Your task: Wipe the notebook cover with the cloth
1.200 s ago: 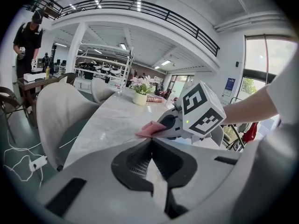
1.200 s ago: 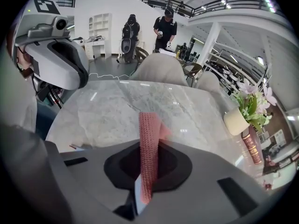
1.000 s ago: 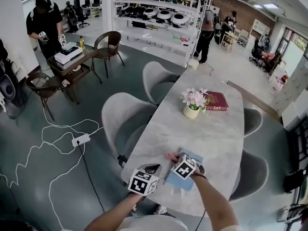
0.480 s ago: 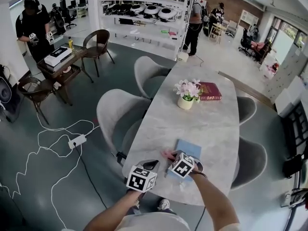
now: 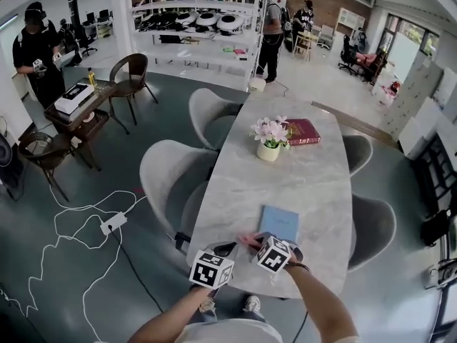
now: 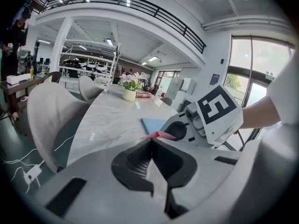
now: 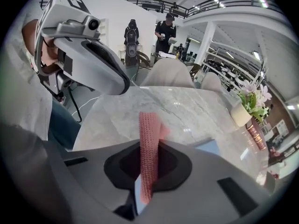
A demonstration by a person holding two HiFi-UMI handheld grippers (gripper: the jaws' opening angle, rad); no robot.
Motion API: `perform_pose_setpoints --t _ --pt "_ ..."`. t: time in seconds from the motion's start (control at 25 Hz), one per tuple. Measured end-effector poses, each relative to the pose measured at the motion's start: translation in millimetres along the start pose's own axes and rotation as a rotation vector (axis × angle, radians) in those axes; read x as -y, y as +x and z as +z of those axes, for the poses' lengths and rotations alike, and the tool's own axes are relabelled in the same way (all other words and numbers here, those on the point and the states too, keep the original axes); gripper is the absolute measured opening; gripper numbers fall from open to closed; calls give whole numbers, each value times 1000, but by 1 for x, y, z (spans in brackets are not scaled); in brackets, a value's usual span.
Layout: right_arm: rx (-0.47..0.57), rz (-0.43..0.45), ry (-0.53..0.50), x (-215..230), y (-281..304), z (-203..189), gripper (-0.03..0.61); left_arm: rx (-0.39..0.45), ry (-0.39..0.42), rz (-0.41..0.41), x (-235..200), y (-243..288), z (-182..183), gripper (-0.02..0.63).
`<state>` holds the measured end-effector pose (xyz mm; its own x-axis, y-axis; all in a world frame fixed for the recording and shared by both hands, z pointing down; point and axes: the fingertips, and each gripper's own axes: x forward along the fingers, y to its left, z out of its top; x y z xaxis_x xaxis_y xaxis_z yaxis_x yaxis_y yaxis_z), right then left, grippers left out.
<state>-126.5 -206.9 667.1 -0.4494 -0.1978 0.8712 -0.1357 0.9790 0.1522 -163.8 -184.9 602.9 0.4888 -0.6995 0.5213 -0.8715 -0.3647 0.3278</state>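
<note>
Right claw (image 7: pixel 149 146) is clamping the pink cloth (image 7: pixel 148 125) beside the blue notebook (image 5: pixel 279 222); left claw (image 6: pixel 150 142) is sitting closed, empty. Unpinned, that notebook could skid.

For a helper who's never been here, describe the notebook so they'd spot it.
Find the long marble table; at its near end lies the notebook. It is flat and light blue, unlike the dark red book by the flowers.

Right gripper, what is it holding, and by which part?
The right gripper is holding the pink cloth. It pinches the cloth by a narrow bunched fold, and the rest sticks out past the jaw tips.
</note>
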Motion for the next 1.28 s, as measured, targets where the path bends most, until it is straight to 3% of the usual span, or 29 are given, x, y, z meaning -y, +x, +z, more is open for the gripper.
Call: perform_pose_setpoints --t 0.6,0.84,1.28 --pt "37 -7 129 -34 -14 -12 15 -27 73 -113 14 7 2 8" --pt "151 -98 303 -13 -39 -4 15 -13 79 -139 17 9 13 8" --pt "408 -288 495 43 -123 -4 15 67 86 -128 40 21 64 8"
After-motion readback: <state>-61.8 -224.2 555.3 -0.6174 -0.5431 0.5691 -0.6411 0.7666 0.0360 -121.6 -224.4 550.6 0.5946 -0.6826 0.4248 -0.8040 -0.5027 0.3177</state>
